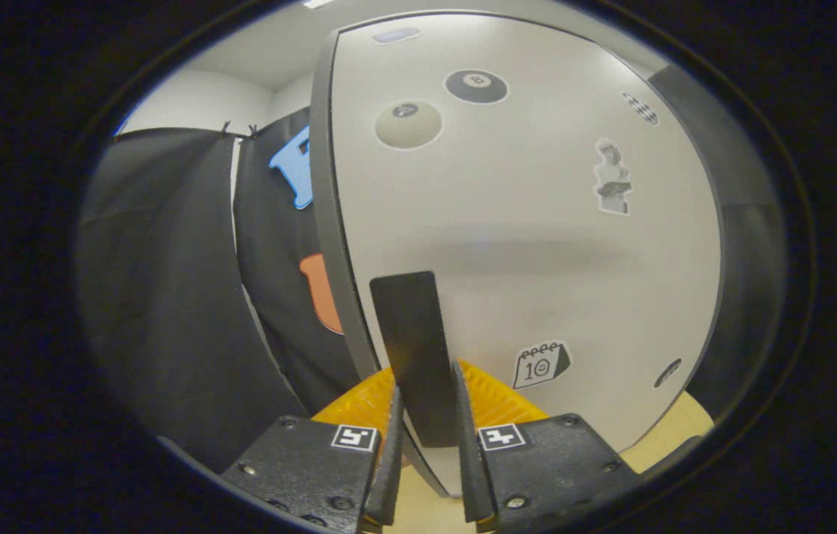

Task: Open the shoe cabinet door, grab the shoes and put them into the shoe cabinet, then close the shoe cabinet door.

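Gripper view puts the gripper [427,415] pinching the dark handle [414,348] of the white shoe cabinet door [522,222], both fingers pressed on it — the door-opening step, by my judgement — and next comes a steady outward pull along the hinge arc.

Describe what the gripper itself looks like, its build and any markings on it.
The gripper has two chunky black textured blocks fastened with round screws. Each block carries a small square black-and-white marker near its inner corner. From the blocks, two thin blade-like fingers taper forward, with ribbed pads on their inner sides.
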Motion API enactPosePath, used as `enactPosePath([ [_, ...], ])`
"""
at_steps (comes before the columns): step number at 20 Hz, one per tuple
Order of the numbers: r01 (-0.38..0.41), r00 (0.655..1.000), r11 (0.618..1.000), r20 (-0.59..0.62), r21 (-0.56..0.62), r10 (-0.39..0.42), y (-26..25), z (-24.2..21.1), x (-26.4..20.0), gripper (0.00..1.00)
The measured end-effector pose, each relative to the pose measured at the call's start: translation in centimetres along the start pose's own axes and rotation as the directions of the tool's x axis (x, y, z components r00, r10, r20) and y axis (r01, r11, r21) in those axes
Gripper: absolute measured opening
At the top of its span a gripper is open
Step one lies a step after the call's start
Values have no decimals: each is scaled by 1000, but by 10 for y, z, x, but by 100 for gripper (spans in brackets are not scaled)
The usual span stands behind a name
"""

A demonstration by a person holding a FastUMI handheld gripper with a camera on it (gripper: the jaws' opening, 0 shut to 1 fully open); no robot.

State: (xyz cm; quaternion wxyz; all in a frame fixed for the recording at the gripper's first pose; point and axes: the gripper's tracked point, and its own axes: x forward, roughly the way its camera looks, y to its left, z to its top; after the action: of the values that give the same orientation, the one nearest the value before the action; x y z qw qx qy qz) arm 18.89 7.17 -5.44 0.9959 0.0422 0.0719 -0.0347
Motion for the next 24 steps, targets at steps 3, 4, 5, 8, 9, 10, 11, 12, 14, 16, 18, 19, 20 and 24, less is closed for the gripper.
enactPosePath([
  [3,-19,1000,999,-3,-39,19,-1,-1,-12,30],
  [4,-31,999,999,-7,-28,31,0,-3,-17,28],
  [5,-47,999,999,-9,-24,47,1,-3,-24,28],
  [8,-92,996,994,-10,-51,92,2,-4,-41,27],
  [9,-124,992,990,2,-72,125,2,-3,-48,27],
  [10,-159,987,983,-9,-88,159,3,-4,-53,27],
  [11,-188,982,978,-13,-94,188,2,-4,-59,27],
  [12,-211,977,973,-27,-95,209,0,-6,-64,27],
  [14,-238,971,964,-37,-116,236,-6,-6,-67,27],
  [16,-261,965,956,-36,-132,259,-11,-7,-71,26],
  [18,-290,957,948,-33,-132,288,-13,-8,-76,26],
  [19,-303,953,942,-34,-142,301,-16,-8,-78,26],
  [20,-313,950,938,-40,-149,311,-18,-8,-79,26],
  [24,-336,942,929,-36,-153,334,-25,-7,-86,26],
])
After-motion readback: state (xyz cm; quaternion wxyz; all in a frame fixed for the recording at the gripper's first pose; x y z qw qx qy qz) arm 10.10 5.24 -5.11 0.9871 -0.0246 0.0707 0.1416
